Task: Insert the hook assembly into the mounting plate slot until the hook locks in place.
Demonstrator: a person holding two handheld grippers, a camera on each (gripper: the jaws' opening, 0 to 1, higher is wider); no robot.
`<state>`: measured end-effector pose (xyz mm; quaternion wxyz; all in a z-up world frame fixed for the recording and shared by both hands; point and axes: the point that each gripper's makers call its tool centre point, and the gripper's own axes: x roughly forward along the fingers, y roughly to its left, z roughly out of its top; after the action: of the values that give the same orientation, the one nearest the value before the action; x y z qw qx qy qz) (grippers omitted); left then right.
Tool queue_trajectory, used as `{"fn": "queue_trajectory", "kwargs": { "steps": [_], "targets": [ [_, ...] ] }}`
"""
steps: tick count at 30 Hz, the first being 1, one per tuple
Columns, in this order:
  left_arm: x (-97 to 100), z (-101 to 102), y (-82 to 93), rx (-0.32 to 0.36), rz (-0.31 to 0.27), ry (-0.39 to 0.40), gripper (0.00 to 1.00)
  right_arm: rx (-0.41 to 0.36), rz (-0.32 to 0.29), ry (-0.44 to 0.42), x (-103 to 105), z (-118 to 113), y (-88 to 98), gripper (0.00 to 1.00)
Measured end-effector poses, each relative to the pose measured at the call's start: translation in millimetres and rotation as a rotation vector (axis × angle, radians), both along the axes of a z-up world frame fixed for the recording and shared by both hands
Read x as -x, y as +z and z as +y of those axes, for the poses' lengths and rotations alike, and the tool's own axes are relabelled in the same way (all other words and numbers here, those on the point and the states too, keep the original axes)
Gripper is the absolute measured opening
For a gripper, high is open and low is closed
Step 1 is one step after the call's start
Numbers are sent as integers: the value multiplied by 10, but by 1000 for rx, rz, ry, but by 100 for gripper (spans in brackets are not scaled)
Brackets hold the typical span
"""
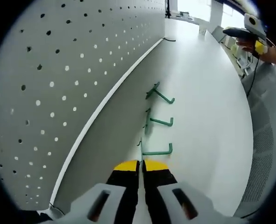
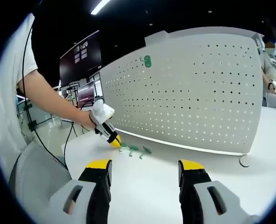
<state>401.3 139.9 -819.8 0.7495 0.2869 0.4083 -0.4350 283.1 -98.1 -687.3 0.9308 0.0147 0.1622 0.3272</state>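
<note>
Just ahead of the closed left hand-held gripper (image 1: 141, 163), three green hooks (image 1: 157, 150) are laid on the table (image 1: 208, 121); the right hand-held gripper (image 2: 145, 167) is held wide and empty.

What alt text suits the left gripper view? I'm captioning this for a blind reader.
The left tongs, shut and empty, point at the nearest of three green hooks lying in a row on a white table, beside a grey pegboard.

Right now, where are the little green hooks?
The three green hooks lie in a row on the white table, beside the pegboard, just ahead of the left gripper.
</note>
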Motion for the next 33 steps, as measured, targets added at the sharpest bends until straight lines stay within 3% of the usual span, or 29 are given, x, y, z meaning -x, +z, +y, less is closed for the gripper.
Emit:
{"fn": "queue_trajectory", "kwargs": {
  "steps": [2, 5, 16, 33],
  "targets": [
    [-28, 7, 28, -22, -35, -34, 2, -1, 1, 2, 3, 4, -1, 55],
    [-47, -20, 81, 17, -32, -5, 2, -5, -2, 1, 0, 2, 6, 55],
    [-39, -54, 157, 56, -52, 1, 2, -23, -2, -3, -7, 0, 35, 55],
    [-42, -193, 442, 208, -150, 85, 2, -34, -11, 1, 7, 13, 65, 56]
  ]
}}
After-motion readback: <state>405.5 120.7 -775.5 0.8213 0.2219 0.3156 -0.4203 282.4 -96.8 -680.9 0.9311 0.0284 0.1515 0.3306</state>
